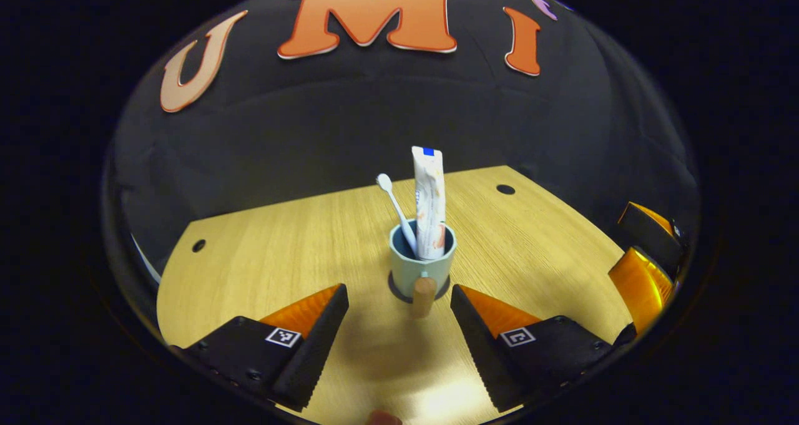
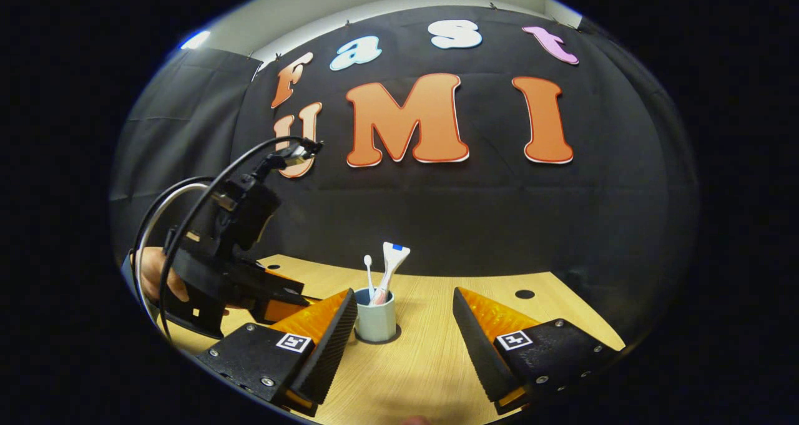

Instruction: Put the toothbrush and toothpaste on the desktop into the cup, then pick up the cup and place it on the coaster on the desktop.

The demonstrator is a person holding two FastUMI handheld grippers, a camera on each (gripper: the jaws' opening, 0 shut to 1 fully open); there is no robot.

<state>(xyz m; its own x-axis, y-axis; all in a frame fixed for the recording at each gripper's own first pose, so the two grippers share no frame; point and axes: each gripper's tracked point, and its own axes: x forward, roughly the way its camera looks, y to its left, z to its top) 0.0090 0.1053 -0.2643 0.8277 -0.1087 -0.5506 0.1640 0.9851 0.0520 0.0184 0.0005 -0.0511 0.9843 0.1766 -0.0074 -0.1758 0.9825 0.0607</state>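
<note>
While the cup (image 1: 422, 264) sits on the coaster (image 1: 396, 287) holding toothbrush (image 1: 396, 208) and toothpaste (image 1: 429, 201), the left gripper (image 1: 399, 303) and right gripper (image 2: 404, 312) both gape wide, gripping nothing.

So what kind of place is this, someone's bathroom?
Probably not; it looks like a recording booth. A black cloth wall backs a bare wooden table, where a cup stands, and a hand-held gripper trails cables.
</note>
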